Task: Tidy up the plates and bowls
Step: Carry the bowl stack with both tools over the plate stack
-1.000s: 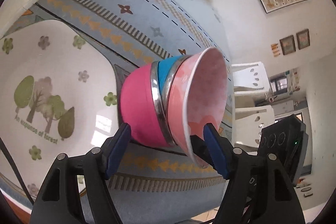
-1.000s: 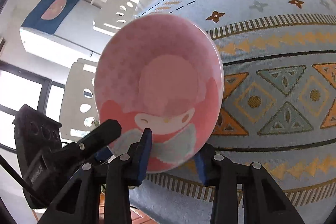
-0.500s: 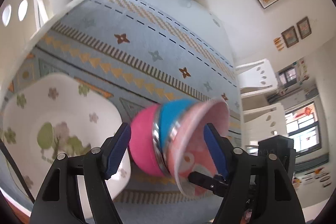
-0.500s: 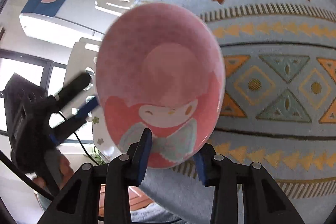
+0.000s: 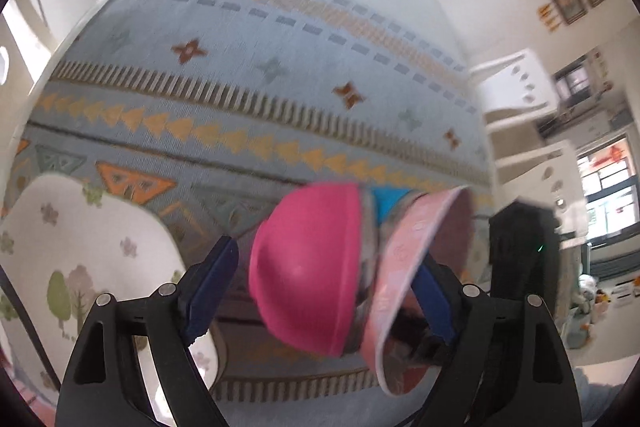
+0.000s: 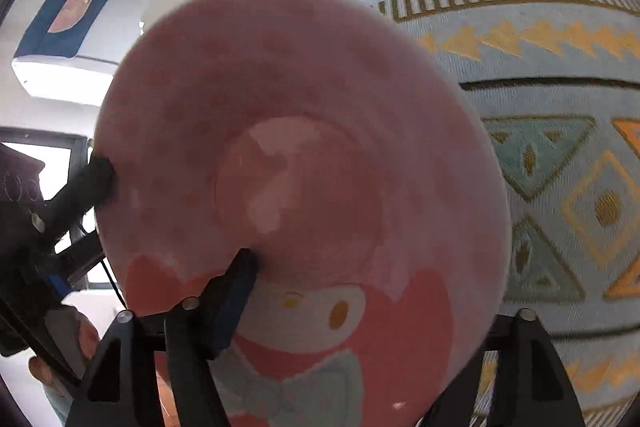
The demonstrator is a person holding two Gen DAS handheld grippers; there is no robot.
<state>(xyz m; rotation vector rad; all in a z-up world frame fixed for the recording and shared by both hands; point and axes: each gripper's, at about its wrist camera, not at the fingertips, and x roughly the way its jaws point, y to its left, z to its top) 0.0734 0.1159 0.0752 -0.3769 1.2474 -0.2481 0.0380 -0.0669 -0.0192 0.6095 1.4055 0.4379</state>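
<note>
A: Left wrist view, side-on: three nested bowls on edge above the desk (image 5: 280, 75), a magenta bowl (image 5: 308, 267) outermost, a blue bowl (image 5: 390, 201) peeking between, and the pink cartoon bowl (image 5: 404, 267) innermost, its mouth facing right. The left gripper (image 5: 320, 291) is spread wide, blue pads either side of the stack, the left pad clear of the magenta one; on the right I cannot tell whether it touches.

B: Right wrist view shows only the pink bowl's (image 6: 304, 163) inside, cartoon face low down. The magenta and blue ones are hidden behind it. The right gripper (image 6: 352, 307) is clamped on the rim, one finger (image 6: 228, 291) inside the bowl, the other behind the wall.

A: My side has the white tree-print plate (image 5: 92, 267) lying near the desk's near-left corner.

B: Not visible here. I get patterned cloth (image 6: 560, 107) and the left gripper's fingertip (image 6: 96, 175) at the bowl's far-left edge.
</note>
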